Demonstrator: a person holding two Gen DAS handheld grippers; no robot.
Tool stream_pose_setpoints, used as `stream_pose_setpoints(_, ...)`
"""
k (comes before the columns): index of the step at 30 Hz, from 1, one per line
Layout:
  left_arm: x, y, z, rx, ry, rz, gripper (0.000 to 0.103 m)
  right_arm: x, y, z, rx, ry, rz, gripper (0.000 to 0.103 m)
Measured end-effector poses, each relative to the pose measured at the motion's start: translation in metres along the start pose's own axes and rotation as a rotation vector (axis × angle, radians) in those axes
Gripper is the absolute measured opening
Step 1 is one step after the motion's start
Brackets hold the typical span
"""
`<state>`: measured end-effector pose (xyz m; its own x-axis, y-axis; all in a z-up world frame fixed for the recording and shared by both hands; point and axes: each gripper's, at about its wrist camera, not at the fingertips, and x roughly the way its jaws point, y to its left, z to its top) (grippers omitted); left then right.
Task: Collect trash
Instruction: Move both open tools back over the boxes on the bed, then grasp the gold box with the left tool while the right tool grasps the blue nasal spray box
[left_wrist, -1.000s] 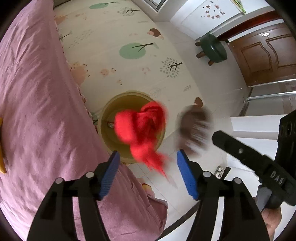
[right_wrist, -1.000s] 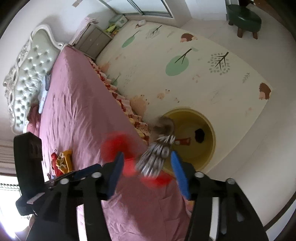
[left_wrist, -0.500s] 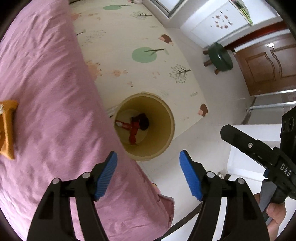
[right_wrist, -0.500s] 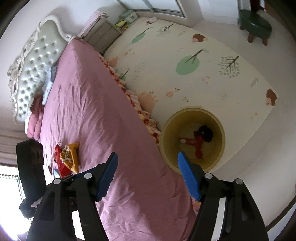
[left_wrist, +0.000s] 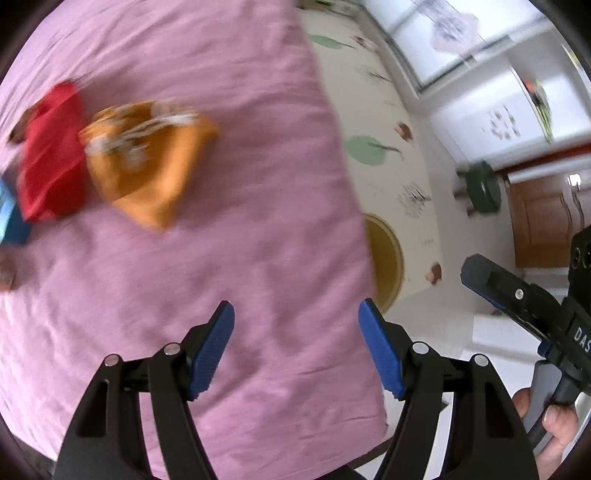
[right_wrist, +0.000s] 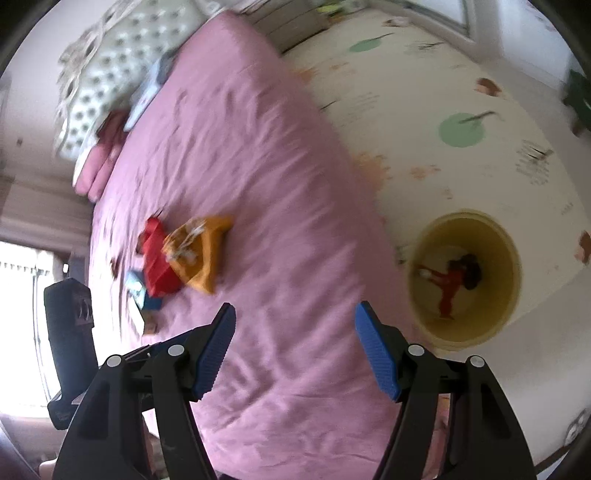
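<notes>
Two wrappers (right_wrist: 177, 258) on bed (right_wrist: 277, 184), bin (right_wrist: 465, 280) beside

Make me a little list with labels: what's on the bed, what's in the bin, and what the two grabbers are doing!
Place: bedroom with a pink bed beside a patterned play mat
On the bed: orange packet, red packet, blue packet, bunched together
Bin: yellow bin on the floor beside the bed
In the bin: red wrapper and something dark, too blurred to name
Left gripper: open, nothing between its fingers
Right gripper: open, nothing between its fingers
</notes>
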<state>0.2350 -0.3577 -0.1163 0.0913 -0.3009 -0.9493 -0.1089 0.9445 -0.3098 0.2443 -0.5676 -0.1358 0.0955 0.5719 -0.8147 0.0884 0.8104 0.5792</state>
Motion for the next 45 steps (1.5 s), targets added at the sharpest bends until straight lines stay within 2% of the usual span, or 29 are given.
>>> stream_pose_setpoints(6, -0.031, 0.085, -0.013, -0.155, -0.055, 0.049, 0.070, 0.042, 0.078, -0.009, -0.131, 0.079, 0.036, 0.066)
stream_pose_setpoints(15, -0.066, 0.190, -0.040, -0.364, -0.135, 0.118, 0.071, 0.095, 0.173, -0.037, -0.272, 0.166, 0.075, 0.066)
stream_pose_setpoints(23, -0.085, 0.269, -0.056, -0.509, -0.169, 0.131, 0.074, 0.131, 0.232, -0.053, -0.344, 0.197, 0.094, 0.066)
stream_pose_setpoints(33, -0.089, 0.327, -0.042, -0.631, -0.180, 0.135, 0.078, 0.168, 0.283, -0.059, -0.423, 0.243, 0.076, 0.070)
stream_pose_setpoints(40, -0.069, 0.358, -0.017, -0.700, -0.157, 0.149, 0.078, 0.194, 0.299, -0.049, -0.464, 0.283, 0.060, 0.070)
stream_pose_setpoints(45, -0.051, 0.374, 0.000, -0.711, -0.121, 0.159, 0.073, 0.211, 0.304, -0.041, -0.469, 0.320, 0.051, 0.070)
